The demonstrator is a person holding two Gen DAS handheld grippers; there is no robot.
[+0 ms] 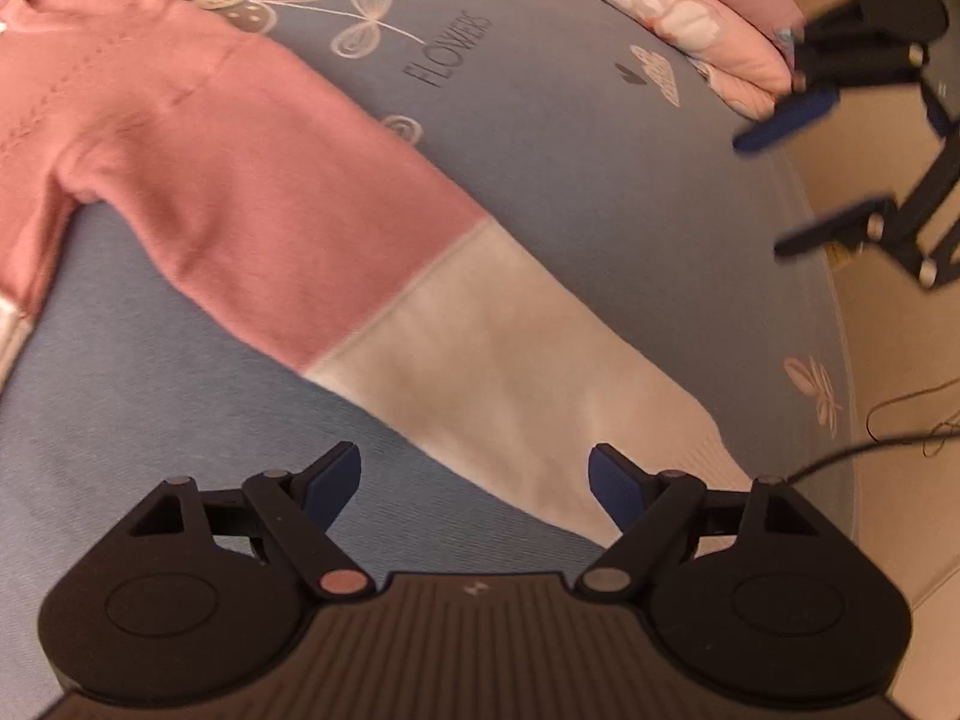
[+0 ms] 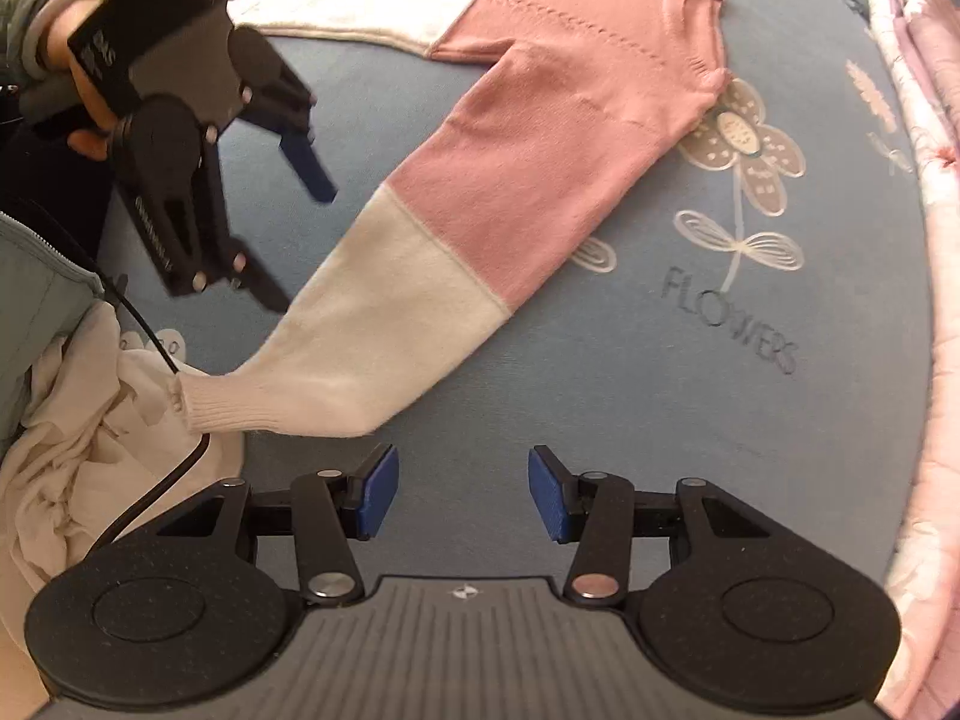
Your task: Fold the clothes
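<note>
your pink-and-cream sweater (image 2: pixel 540 138) lies spread flat on the bed (image 2: pixel 690 420), one sleeve (image 1: pixel 420 312) stretched out straight with its cuff (image 2: pixel 240 408) at the bed's edge, beside a crumpled cream cloth (image 2: pixel 78 432). no fold shows on what you can see, though the far side is out of view, so sleeves and body look left to fold. your left gripper (image 1: pixel 474 480) hangs spread over the sleeve's cream end; your right gripper (image 2: pixel 462 492) is spread too, holding nothing.
</note>
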